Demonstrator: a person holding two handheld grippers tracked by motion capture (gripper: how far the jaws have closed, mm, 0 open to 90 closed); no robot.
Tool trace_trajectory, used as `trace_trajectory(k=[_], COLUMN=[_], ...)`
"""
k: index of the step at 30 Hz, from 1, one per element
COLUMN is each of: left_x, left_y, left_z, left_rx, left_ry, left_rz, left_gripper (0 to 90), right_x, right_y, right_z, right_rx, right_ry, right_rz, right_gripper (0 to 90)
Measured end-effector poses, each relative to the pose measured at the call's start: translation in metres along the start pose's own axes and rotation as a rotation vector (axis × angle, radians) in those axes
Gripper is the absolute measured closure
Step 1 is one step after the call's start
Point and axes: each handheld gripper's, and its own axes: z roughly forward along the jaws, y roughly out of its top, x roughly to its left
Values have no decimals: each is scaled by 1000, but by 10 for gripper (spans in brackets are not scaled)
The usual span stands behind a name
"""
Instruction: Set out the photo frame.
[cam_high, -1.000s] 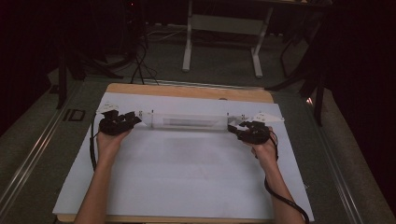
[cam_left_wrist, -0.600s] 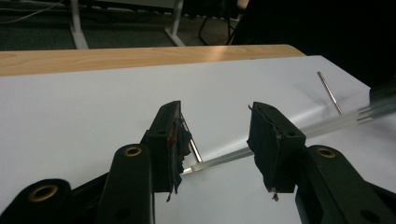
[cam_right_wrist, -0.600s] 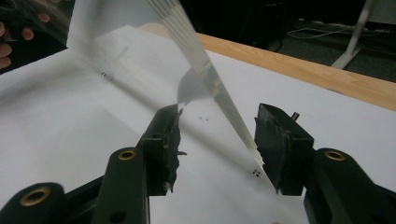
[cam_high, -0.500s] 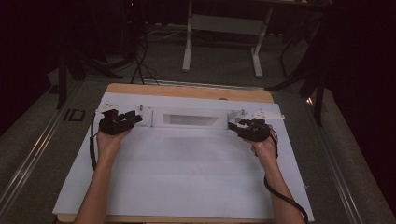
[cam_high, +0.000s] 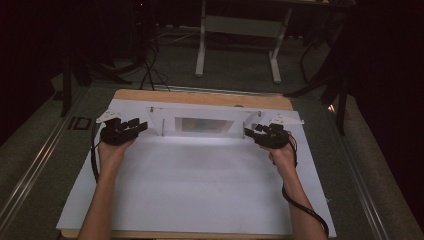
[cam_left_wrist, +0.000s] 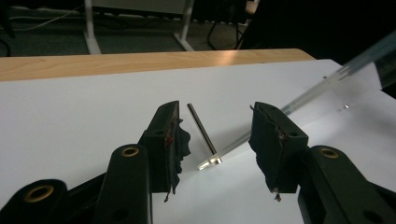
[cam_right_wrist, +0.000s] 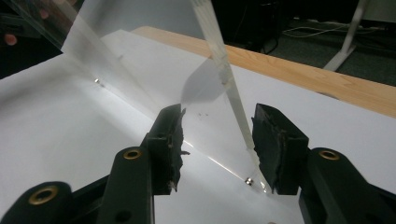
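Thing: a clear acrylic stand (cam_high: 204, 124), a flat base with an upright panel, on the white sheet (cam_high: 200, 190) near the table's far edge (cam_high: 200, 97), midway between its far corners.
Left gripper (cam_high: 131, 128): jaws apart, at the stand's left end; in the left gripper view the base's corner (cam_left_wrist: 210, 162) and a thin metal pin (cam_left_wrist: 201, 127) lie between the pads, untouched.
Right gripper (cam_high: 254, 132): jaws apart at the right end; in the right gripper view the panel's edge (cam_right_wrist: 224, 70) rises between the jaws, close to the right-hand pad.
Handling: probably stiff and light, but smooth and slippery, and likely to scratch or crack at the screws (cam_right_wrist: 249, 180).
Hold: best on the end edges of the base, both ends at once, kept level.
Risk: hard to see edges; a one-sided pinch may twist it.
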Motion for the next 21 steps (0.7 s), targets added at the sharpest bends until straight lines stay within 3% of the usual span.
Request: trace_trajectory(k=[7, 11, 21], left_x=[-2, -6, -15], left_y=[0, 1, 4], left_z=[-4, -2, 7], left_rx=[-5, -3, 11], left_ry=[-47, -120, -126], left_rz=[24, 50, 91], left_gripper=[523, 513, 504], right_x=[-1, -1, -1], right_y=[2, 2, 3], right_z=[1, 2, 2], right_rx=[3, 3, 4], right_ry=[-5, -8, -9], right_rz=[-3, 0, 6], right_gripper=[537, 537, 537])
